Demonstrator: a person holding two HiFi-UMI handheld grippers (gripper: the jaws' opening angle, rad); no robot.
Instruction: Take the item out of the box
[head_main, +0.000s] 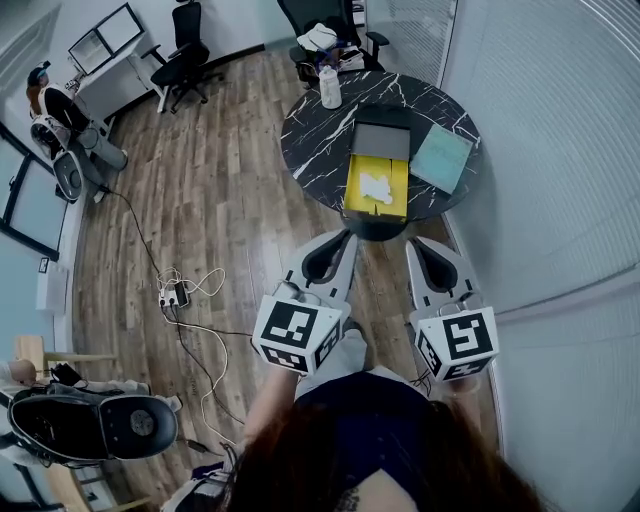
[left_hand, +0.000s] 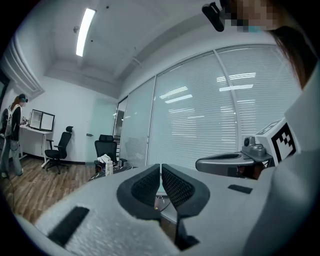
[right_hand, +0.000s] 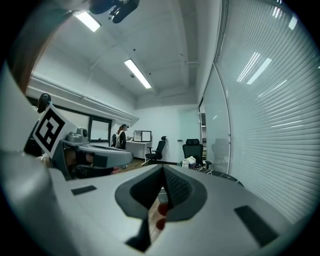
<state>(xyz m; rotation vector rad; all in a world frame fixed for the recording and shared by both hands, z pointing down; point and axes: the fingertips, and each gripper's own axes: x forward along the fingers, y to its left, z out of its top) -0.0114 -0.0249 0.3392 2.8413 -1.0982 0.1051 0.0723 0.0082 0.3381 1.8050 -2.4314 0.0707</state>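
left gripper, right gripper: jaws together, empty; white item in yellow box indistinct.

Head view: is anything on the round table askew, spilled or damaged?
Nothing stands out. The yellow box sits open and flat on the table, with the white item inside it. The bottle stands upright at the far edge. No spill or damage shows.

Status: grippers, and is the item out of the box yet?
Left gripper, right gripper: shut, empty, short of the yellow box. White item lies inside, box open. Nothing over it.
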